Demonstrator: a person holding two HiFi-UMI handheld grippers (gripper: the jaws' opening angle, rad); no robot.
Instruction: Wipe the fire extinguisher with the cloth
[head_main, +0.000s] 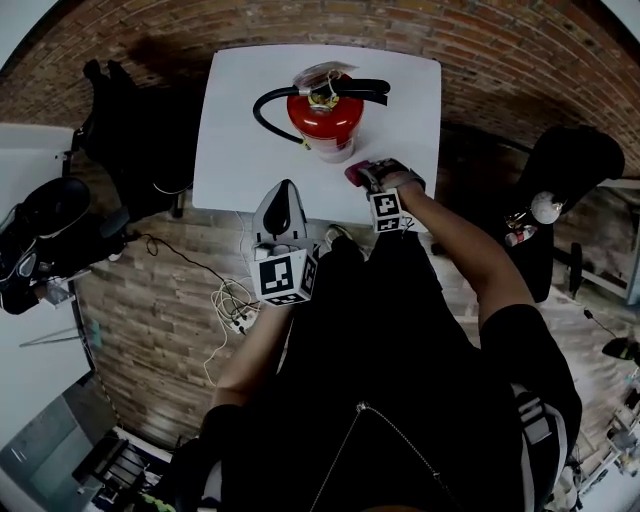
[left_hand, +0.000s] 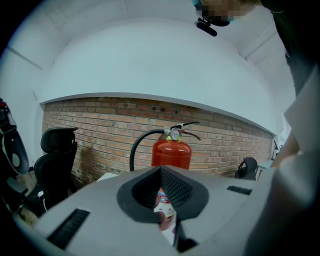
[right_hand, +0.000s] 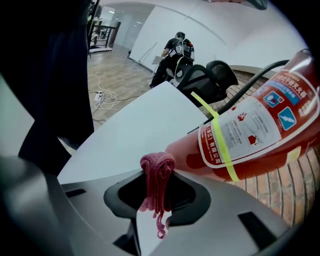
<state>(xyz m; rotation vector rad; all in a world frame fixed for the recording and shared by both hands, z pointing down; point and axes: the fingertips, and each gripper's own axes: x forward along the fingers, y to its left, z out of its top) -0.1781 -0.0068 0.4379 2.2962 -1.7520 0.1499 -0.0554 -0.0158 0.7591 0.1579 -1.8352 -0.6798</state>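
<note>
- Jaws of the right gripper (right_hand: 159, 167) pinch the pink cloth (right_hand: 156, 186) just beside the red fire extinguisher (head_main: 325, 115), which stands upright on the white table (head_main: 240, 150).
- Left gripper (left_hand: 161, 170) jaws are closed together and empty.

Base of the extinguisher (left_hand: 171, 152) out of sight behind the left hand-held gripper (left_hand: 161, 170), in the right gripper view its top runs off the edge, label (right_hand: 250, 130) small print too tiny to read, from the head view cloth (head_main: 352, 174) mostly buried under the right hand-held gripper (head_main: 368, 172)
</note>
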